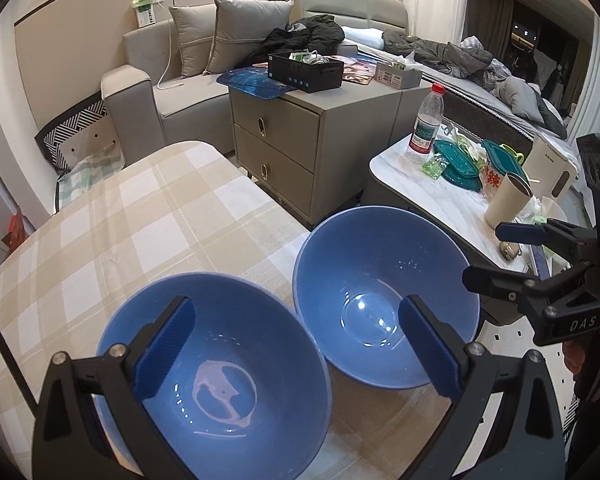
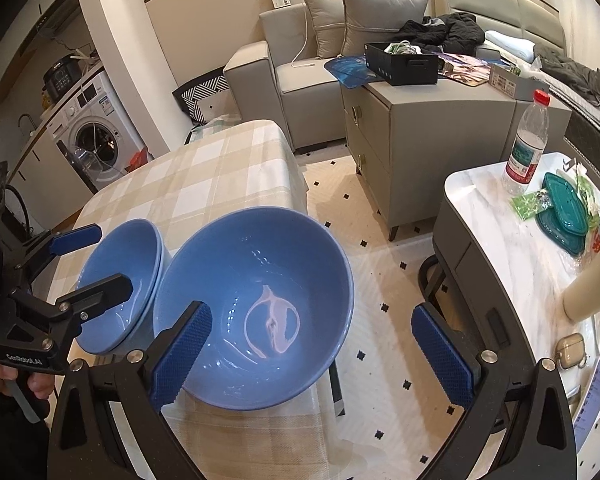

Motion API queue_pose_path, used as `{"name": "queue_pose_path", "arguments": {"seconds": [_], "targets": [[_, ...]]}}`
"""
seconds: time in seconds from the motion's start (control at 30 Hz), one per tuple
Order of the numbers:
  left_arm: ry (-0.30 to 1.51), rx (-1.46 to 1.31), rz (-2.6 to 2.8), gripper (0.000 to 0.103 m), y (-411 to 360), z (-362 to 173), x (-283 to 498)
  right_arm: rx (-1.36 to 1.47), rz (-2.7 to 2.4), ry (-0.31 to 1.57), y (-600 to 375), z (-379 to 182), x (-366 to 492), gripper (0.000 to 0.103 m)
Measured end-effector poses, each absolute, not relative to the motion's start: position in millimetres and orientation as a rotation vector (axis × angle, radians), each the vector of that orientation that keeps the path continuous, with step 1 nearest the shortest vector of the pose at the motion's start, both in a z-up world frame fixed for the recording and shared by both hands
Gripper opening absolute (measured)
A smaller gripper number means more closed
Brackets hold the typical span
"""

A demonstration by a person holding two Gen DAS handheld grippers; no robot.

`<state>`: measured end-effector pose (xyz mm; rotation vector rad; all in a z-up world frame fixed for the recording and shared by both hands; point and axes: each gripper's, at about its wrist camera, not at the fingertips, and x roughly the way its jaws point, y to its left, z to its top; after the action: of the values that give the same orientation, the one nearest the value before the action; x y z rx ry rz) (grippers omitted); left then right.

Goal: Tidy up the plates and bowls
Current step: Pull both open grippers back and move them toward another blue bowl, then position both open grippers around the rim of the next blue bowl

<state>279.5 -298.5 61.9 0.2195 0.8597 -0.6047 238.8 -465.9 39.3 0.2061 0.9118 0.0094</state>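
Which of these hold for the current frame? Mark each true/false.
1. Both blue bowls sit on the checked tablecloth. True: left bowl, right bowl.
2. The left gripper is shut on a bowl. False: open, holding nothing.
3. The right gripper is open. True.
4. The water bottle is lying on its side. False: it stands upright on the marble side table.
5. The bowls hold food. False: both look empty.

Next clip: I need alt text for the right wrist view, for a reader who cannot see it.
Two blue bowls sit side by side on a checked tablecloth: the near bowl lies ahead of the open right gripper, and the far bowl sits under the open left gripper. A sofa and washing machine stand behind.
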Motion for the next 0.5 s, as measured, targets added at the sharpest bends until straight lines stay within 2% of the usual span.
{"name": "queue_pose_path", "arguments": {"seconds": [0.5], "targets": [[0.904,0.268,-0.632,0.099,-327,45,303,0.234,-0.025,0.962,-471,21,237,0.102]]}}
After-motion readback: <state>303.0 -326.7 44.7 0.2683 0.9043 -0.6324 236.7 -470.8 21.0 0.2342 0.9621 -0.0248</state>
